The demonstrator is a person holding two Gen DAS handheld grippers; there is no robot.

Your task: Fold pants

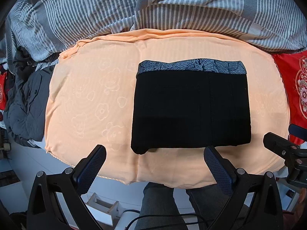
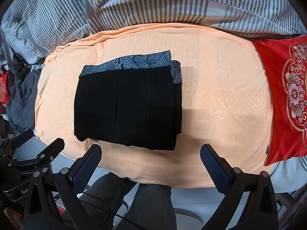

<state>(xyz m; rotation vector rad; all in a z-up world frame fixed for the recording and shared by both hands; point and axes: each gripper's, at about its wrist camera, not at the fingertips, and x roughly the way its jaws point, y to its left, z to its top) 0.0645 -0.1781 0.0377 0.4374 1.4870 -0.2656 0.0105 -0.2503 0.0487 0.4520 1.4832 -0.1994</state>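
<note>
The black pants [image 1: 191,111] lie folded into a compact rectangle on the peach sheet [image 1: 92,99] of the bed, patterned grey waistband [image 1: 191,66] at the far edge. The left hand-held gripper [image 1: 155,154] hangs near the bundle's near edge, jaws wide, holding nothing. The right hand-held gripper [image 2: 151,154] is likewise spread wide and empty.

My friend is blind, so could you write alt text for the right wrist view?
Black pants, folded into a neat rectangle with a blue patterned band along the far edge, lie on a peach sheet. The open, empty right gripper hovers near them; a red embroidered pillow sits at right.
</note>
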